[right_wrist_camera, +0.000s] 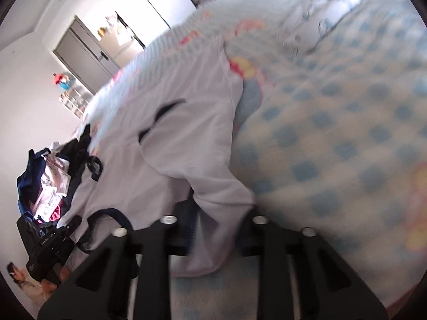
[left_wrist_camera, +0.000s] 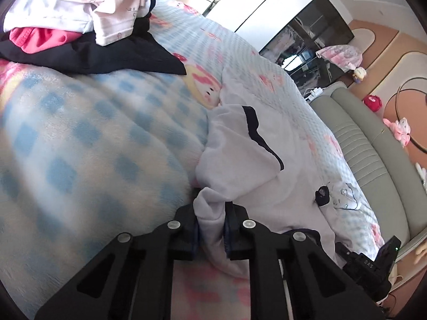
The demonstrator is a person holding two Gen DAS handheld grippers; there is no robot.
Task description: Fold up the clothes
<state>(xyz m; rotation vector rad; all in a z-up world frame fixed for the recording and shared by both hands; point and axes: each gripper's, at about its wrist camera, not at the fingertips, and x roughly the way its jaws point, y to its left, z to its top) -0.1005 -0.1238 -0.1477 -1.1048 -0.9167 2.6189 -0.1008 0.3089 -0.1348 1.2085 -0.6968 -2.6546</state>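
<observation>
A white garment with dark navy trim [left_wrist_camera: 253,165] lies spread on the bed, its near edge bunched up. In the left wrist view my left gripper [left_wrist_camera: 210,229] is shut on a fold of that white cloth, which fills the gap between the pads. The right wrist view shows the same white garment [right_wrist_camera: 173,133] running away up the bed. There my right gripper [right_wrist_camera: 216,229] is shut on another bunched corner of it. Both pinched corners are lifted slightly off the blanket.
A blue-checked fleece blanket [left_wrist_camera: 80,146] [right_wrist_camera: 333,146] covers the bed beside the garment. A pile of pink, white and dark clothes [left_wrist_camera: 80,13] [right_wrist_camera: 48,181] sits further up the bed. A grey-green padded bed frame [left_wrist_camera: 360,146] runs along the bed's edge.
</observation>
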